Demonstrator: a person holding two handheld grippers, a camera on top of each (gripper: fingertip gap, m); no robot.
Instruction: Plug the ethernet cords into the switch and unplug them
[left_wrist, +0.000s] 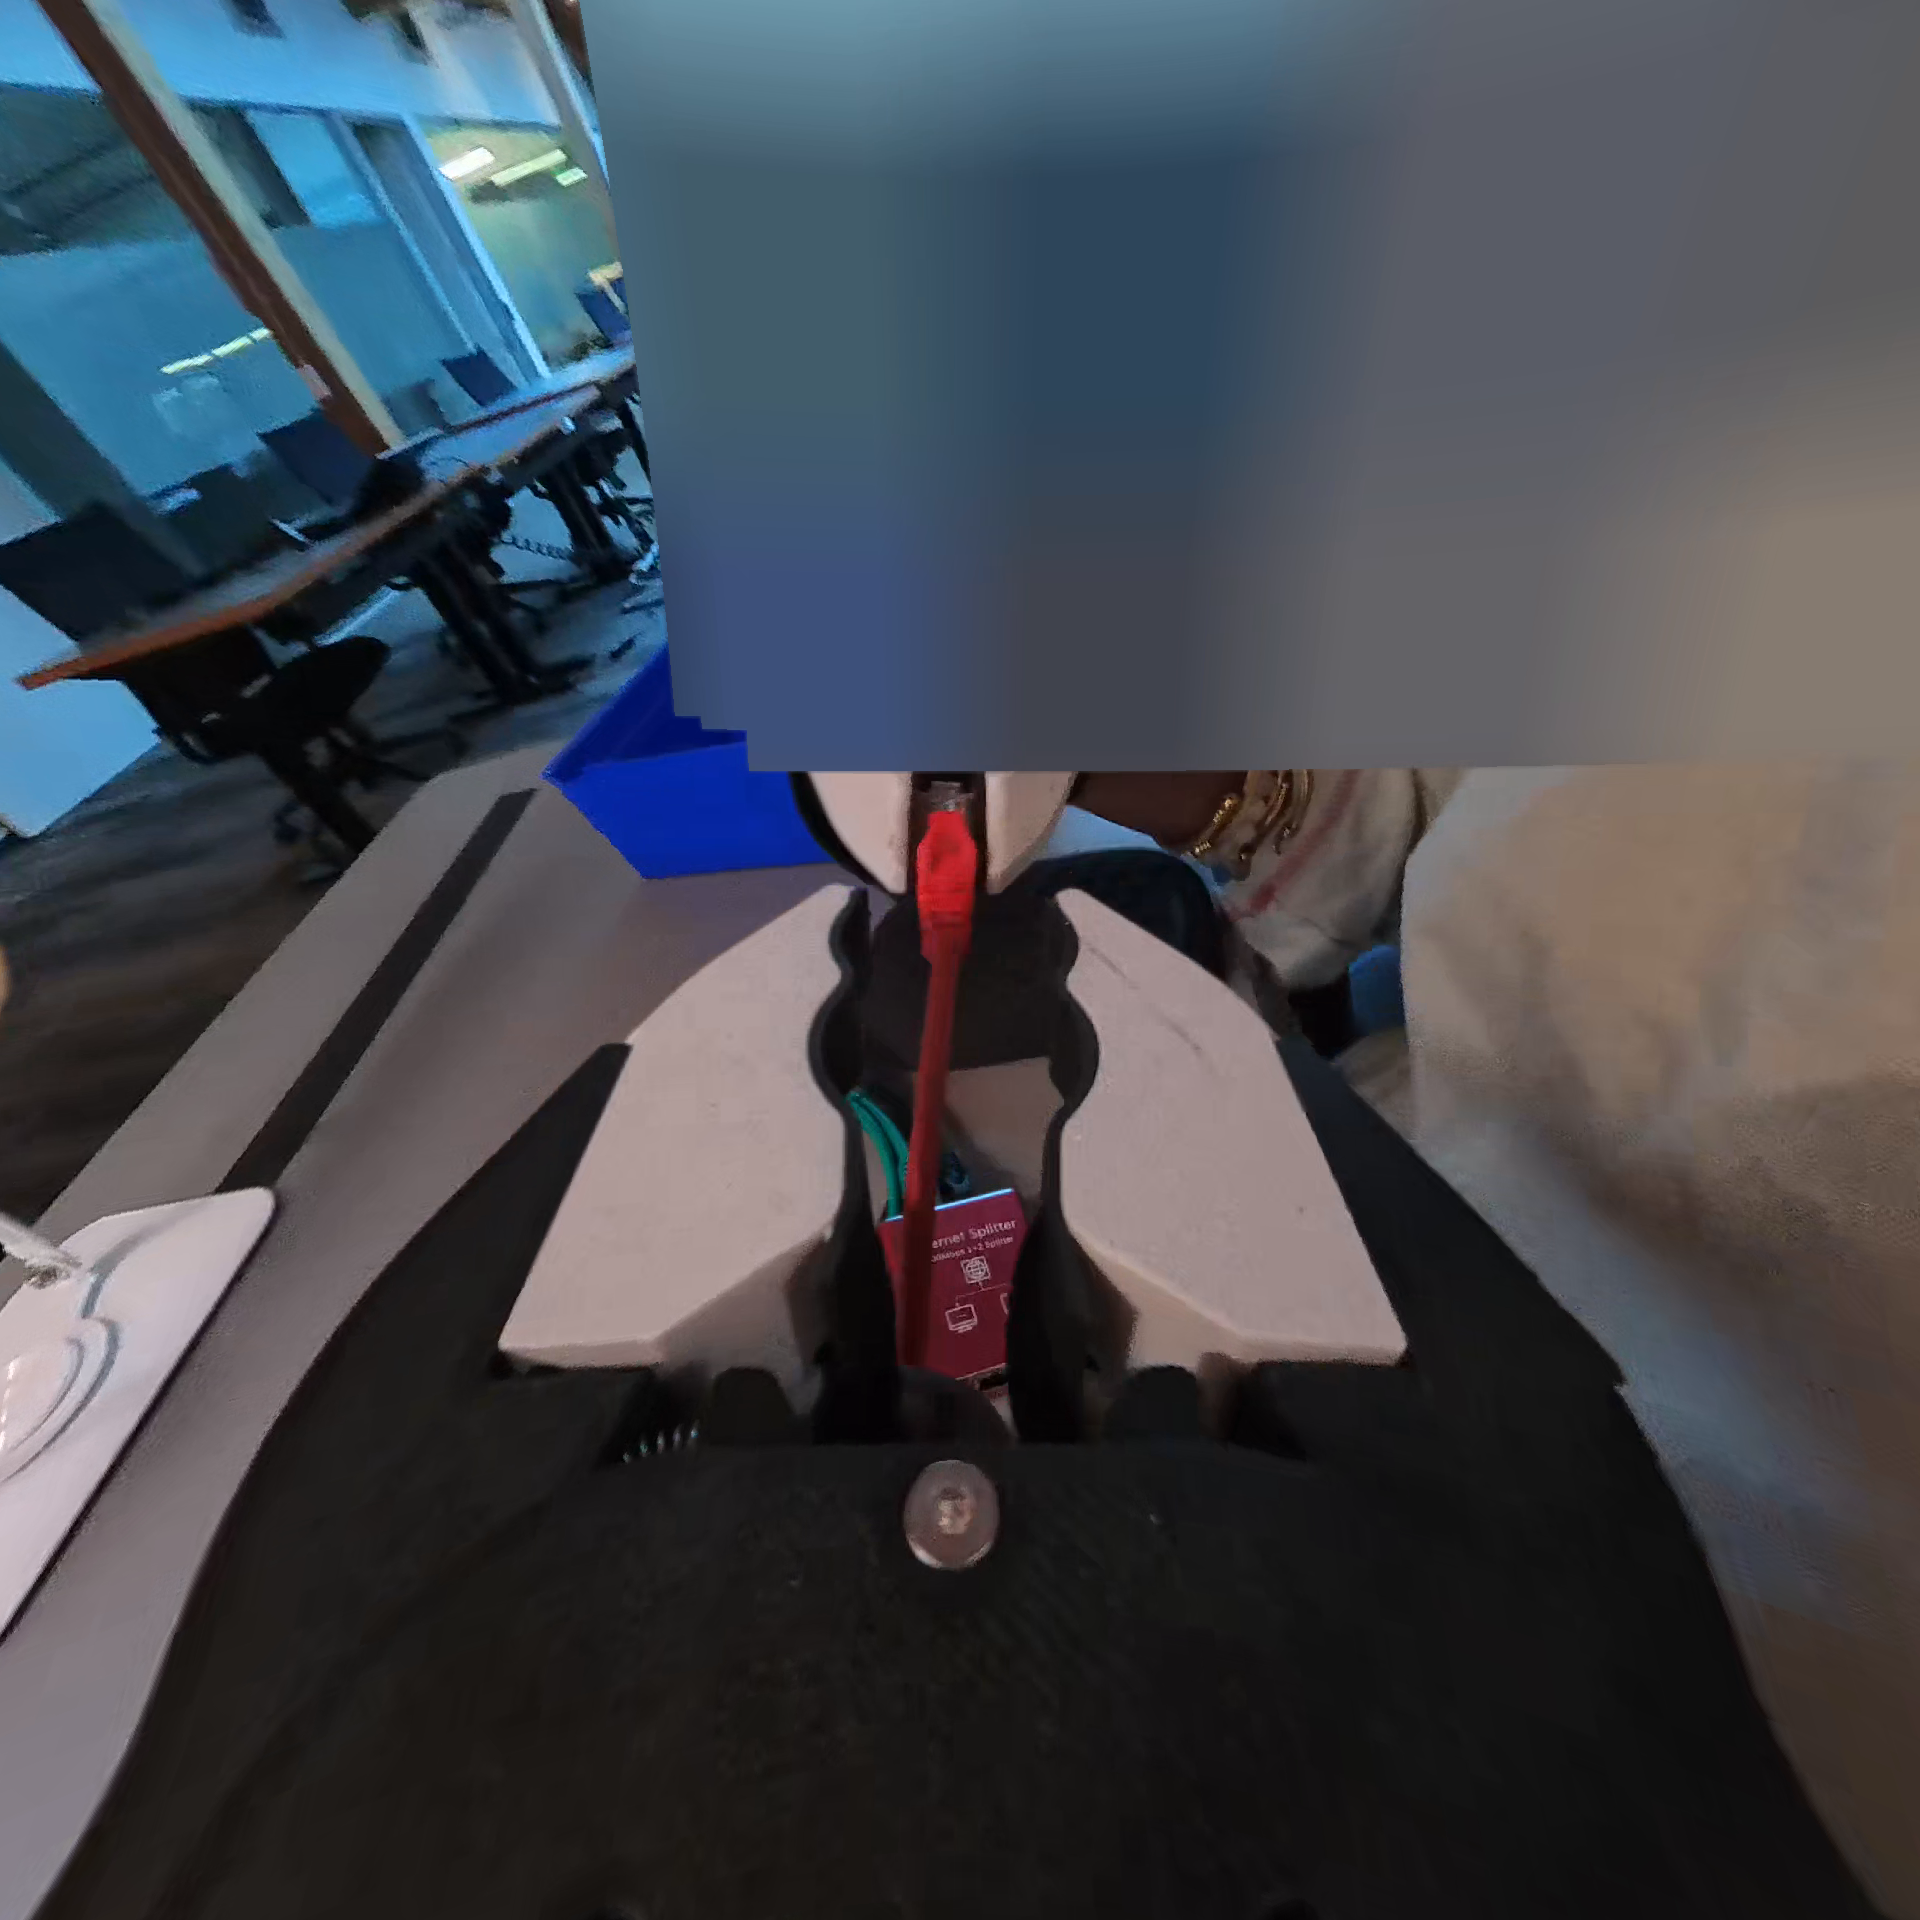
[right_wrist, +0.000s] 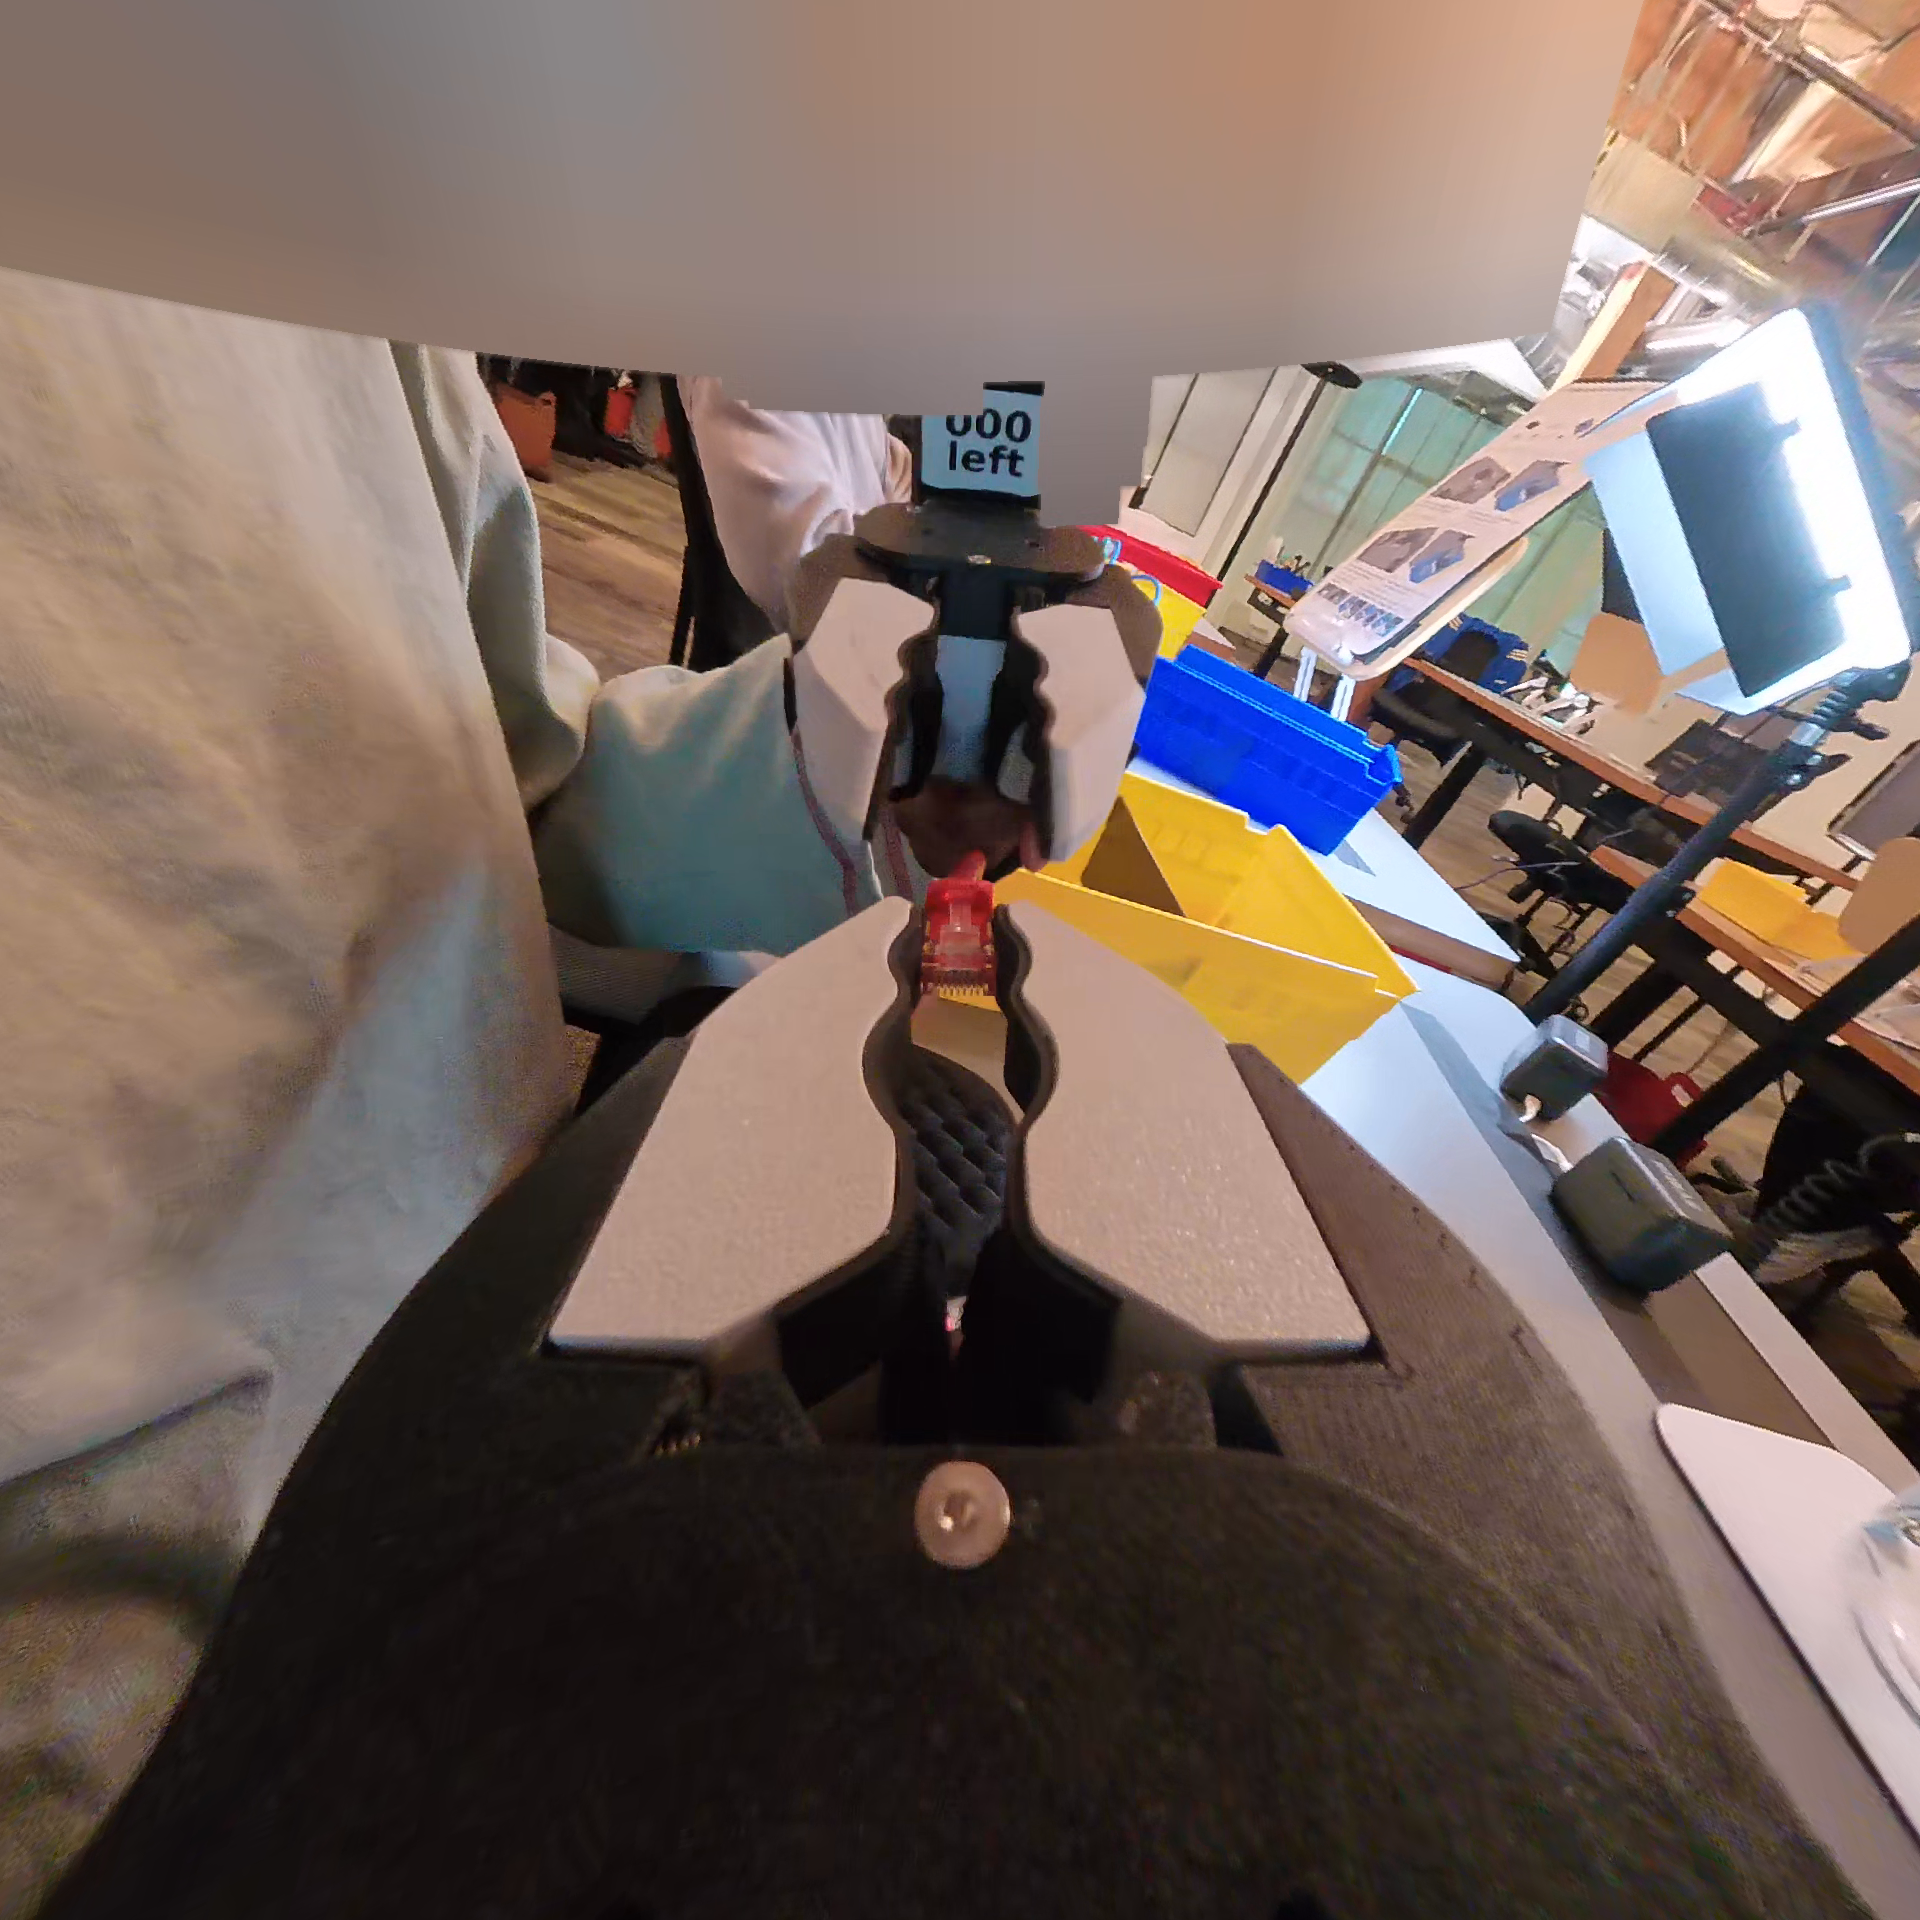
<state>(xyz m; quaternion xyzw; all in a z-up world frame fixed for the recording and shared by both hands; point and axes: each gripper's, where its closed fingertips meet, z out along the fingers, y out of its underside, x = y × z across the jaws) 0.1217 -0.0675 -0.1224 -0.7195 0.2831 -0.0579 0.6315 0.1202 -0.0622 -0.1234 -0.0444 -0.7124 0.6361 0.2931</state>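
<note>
Office desks fill the background behind a grey table (left_wrist: 436, 1039). Left gripper (left_wrist: 951, 1143) jaws grasp one red switch (left_wrist: 961, 1299) at centre frame; right gripper (right_wrist: 956, 951) jaws clench one red ethernet cord (right_wrist: 958, 940) plug. One green cord (left_wrist: 878, 1138) sits beside the switch.

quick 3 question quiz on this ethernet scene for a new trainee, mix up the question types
1. True or false: the red plug is seated in a port of the switch.
2. Multiple choice: which bin lies nearest beyond the right gripper? A) the blue bin B) the yellow bin C) a green bin
3. Fill in: besides the red cord, a ___ cord shows between the jaws of the left gripper.

Key:
1. False: the right gripper's jaws pinch the plug in the air, its contacts bare.
2. B
3. green
</note>
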